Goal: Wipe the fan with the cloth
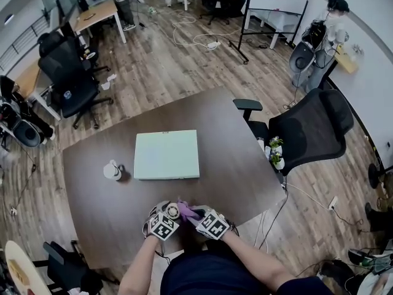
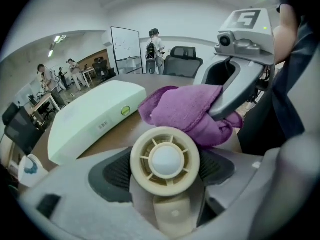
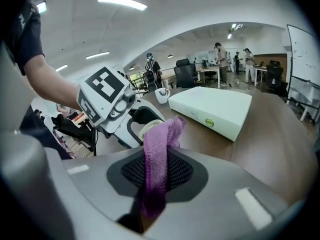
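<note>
At the near edge of the dark brown wooden bench [image 1: 245,165], right in front of the person, the two tongs meet tip to tip. The left tongs [image 2: 165,170] are closed on a small cream round-headed plastic fan [image 2: 165,160], its ribbed dark pads pressing on either side of the fan just below the circular grille, which faces the left gripper view with its pale hub in the middle. The right tongs [image 3: 157,180] are clamped on a purple terry cloth [image 3: 159,159]; one strip of it runs down between the meshed pads, and the free end bunches up beyond the tips. That bunched end lies against the far right side of the fan's head, seen in the left gripper view as a folded purple mass resting on the grille's rim under the grey arm of the right tongs. From the head view the cloth shows as a small purple patch between the two marker cubes, with the fan just to its left. Farther out on the bench, apart from the tongs, lies a flat pale green-white rectangular box [image 1: 166,154] bearing a small round green button on its side. A white mug [image 1: 112,171] stands just beside the box's left edge. A black mesh office chair [image 1: 316,128] stands at the bench's right corner.
</note>
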{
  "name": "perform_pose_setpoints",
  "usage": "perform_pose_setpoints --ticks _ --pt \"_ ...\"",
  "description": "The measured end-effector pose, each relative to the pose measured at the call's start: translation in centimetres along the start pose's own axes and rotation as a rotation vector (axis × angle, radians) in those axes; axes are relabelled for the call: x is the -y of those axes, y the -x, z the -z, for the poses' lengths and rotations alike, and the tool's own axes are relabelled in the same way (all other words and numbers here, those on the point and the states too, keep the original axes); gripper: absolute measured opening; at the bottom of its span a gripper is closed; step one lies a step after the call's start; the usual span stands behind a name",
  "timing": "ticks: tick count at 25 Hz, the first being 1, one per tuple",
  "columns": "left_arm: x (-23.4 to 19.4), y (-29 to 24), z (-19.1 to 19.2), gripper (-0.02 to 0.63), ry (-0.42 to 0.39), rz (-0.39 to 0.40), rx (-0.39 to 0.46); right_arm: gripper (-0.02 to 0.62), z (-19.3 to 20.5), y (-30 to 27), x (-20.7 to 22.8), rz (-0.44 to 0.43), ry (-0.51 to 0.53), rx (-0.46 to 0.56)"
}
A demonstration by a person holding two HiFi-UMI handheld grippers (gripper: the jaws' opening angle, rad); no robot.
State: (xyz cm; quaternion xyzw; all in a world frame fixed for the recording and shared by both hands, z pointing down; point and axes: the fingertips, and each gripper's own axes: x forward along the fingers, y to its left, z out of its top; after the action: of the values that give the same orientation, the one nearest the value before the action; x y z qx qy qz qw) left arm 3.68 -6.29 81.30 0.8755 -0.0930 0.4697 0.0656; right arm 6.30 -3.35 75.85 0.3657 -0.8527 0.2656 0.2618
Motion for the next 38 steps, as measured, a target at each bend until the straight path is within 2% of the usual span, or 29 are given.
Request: perform_pose_setpoints --ticks 4,9,17,25,28,33,38 --pt "-0.1 2.4 -2.3 0.379 -0.007 -0.015 0.073 0.081 -2.9 1.6 -1.1 -0.029 0.014 0.051" --pt "-0.8 5.5 -5.6 0.379 0.036 -0.042 0.190 0.080 -6.5 4.1 -1.3 -0.003 0.037 0.149" --pt "-1.2 9.6 -9.7 0.379 0.079 -0.101 0.319 0.080 -11.6 7.8 -1.5 0.065 0.156 0.243" --pt "-0.9 14.3 -12.3 0.379 0.046 -0.132 0.422 0.080 -17.4 10.6 -2.5 0.092 0.278 0.334" --pt "0.2 14.9 -12.7 0.380 0.043 -0.102 0.439 0.080 -18.2 11.2 -3.0 0.071 0.331 0.352" --pt "2.7 15.8 -12.7 0.380 -0.022 -0.027 0.431 0.080 -18.8 11.9 -4.3 -0.045 0.450 0.359" --pt "4.8 17.2 -14.0 0.380 -0.068 0.054 0.500 0.080 -20.2 12.0 -5.2 -0.067 0.464 0.390"
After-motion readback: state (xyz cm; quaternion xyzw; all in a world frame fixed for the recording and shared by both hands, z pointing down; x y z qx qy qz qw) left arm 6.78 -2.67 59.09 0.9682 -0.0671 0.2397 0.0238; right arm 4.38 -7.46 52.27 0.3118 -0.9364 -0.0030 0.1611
